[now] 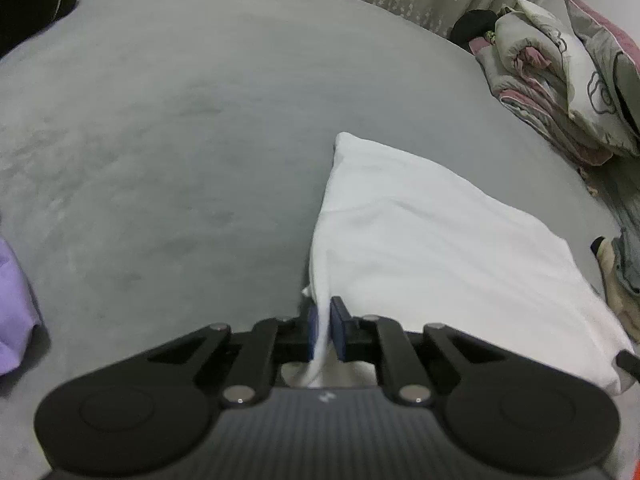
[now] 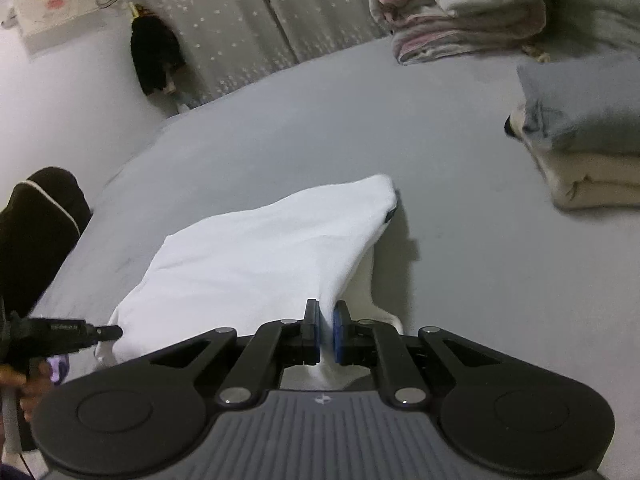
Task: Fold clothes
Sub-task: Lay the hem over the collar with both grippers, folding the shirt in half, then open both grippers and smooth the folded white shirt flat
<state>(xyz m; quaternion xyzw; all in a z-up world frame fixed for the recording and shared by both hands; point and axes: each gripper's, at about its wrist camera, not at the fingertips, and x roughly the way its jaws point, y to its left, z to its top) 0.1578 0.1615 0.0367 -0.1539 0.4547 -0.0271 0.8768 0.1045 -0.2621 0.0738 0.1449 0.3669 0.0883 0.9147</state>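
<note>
The white garment (image 1: 420,240) is stretched between the two tongs above a grey bedsheet (image 1: 180,140), its near edge lifted and its far part sloping down to rest on the sheet ahead of them. The left gripper (image 1: 325,330) has its blue pads pressed together on a bunched corner of the cloth, which runs straight through between them; the right gripper (image 2: 326,330) pinches the other near corner the same way, with the fabric rising from its pads like a tent. Holding both corners at once likely keeps the edge taut and level, so the layer can be carried over or laid down without wrinkling. The cloth already looks doubled, with a clean fold line on its far side, so this could be the carrying over of one more fold or the lifting of a folded piece to set it aside; the pictures do not settle which. Ahead and to the right of the right gripper sits a stack of folded clothes (image 2: 592,148), grey on beige. Left of the left gripper lies a purple garment (image 1: 14,308), crumpled. Farther ahead, rolled bedding (image 2: 460,20) sits by a curtain (image 2: 260,20).
</note>
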